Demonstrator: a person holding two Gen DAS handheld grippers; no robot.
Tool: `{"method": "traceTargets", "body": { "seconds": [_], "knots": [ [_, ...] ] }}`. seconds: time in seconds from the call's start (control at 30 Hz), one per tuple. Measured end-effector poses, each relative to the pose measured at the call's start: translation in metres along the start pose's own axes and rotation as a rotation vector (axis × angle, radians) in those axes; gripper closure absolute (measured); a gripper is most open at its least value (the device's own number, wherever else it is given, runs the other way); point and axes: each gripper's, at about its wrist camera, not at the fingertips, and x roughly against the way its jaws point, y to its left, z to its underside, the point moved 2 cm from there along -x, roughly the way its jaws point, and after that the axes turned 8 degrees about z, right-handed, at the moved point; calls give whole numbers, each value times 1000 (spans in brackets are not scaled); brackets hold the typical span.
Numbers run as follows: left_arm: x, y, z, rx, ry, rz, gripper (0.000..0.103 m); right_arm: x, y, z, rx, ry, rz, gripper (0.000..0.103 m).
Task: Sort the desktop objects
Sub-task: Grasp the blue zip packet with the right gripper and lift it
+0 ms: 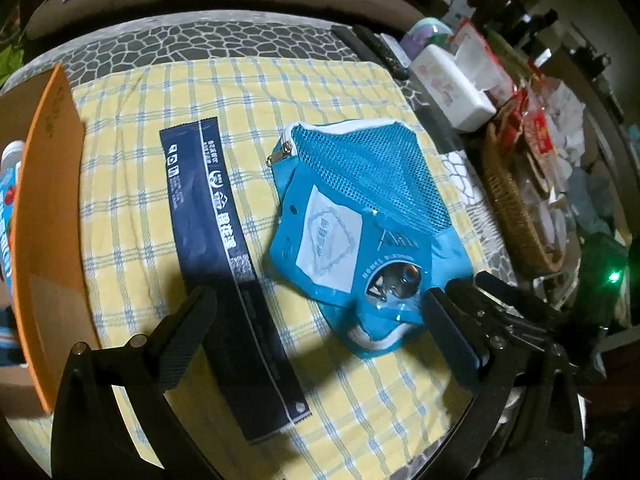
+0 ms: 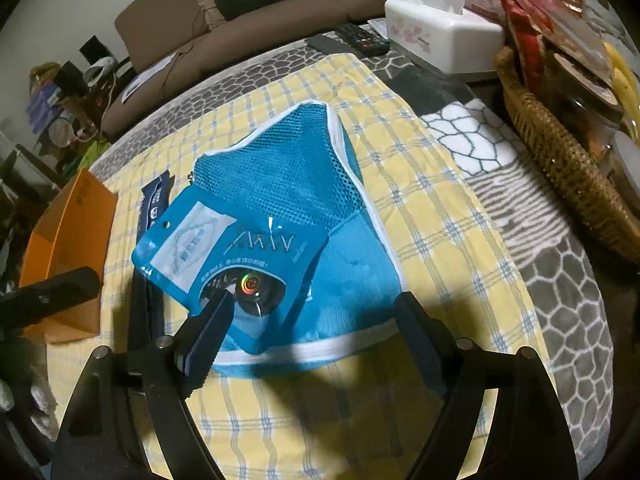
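1. On the table lies a yellow checked cloth (image 1: 360,400), and on it rest the things to sort: a blue mesh zip pouch (image 1: 360,168), a blue sealed packet (image 1: 332,240) with a white label and a round window, and a long dark blue sachet (image 1: 224,260).
2. The mesh pouch is near the middle of the cloth, a little toward its right edge in the left wrist view; the sealed packet lies on top of the pouch, tilted.
3. The dark sachet lies flat just left of the pouch, running from the far part of the cloth toward its near edge.
4. An orange cardboard box (image 1: 48,208) stands at the left edge of the cloth.
5. The left gripper (image 1: 316,320) is released, its jaws wide apart. Its left finger is over the lower part of the dark sachet, and its right finger is beside the near right corner of the pouch. I cannot tell if either one touches.
6. The right gripper (image 2: 316,320) is also spread wide and grasps nothing. The near edge of the pouch (image 2: 320,200) and the packet (image 2: 224,252) sit between its fingers; the left fingertip (image 2: 218,312) is in front of the packet's round window.
7. Beyond the far right corner of the cloth stand a white tissue box (image 2: 440,36), a remote control (image 2: 360,38) and a wicker basket (image 2: 560,160).
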Motion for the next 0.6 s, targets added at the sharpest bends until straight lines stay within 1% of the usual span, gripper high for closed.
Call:
{"method": "traceTargets", "body": {
  "seconds": [0.13,0.2,0.27,0.3,0.33,0.43,0.5,0.53,0.6],
  "knots": [
    [-13,-3,-1,-36,19,-11,1,-8,3,-3,10,14,-3,27],
    [-20,-3,-1,-45,35,-16,2,-14,5,-4,11,19,-13,29],
    [-26,-1,-2,-39,42,-16,9,-20,6,-4,13,28,-22,33],
    [-28,1,-3,-28,46,-13,11,-22,7,-4,10,33,-30,37],
    [-29,3,-3,-20,44,-13,14,-25,8,-4,8,38,-36,41],
    [-33,8,-4,-14,41,-6,20,-30,10,-5,11,46,-48,42],
    [-36,10,-6,-14,45,-4,27,-33,13,-5,18,51,-52,42],
    [-38,10,-6,-13,48,-2,32,-33,13,-6,20,53,-52,42],
    [-40,11,-6,-10,55,8,37,-35,14,-6,16,57,-56,42]
  ]
}}
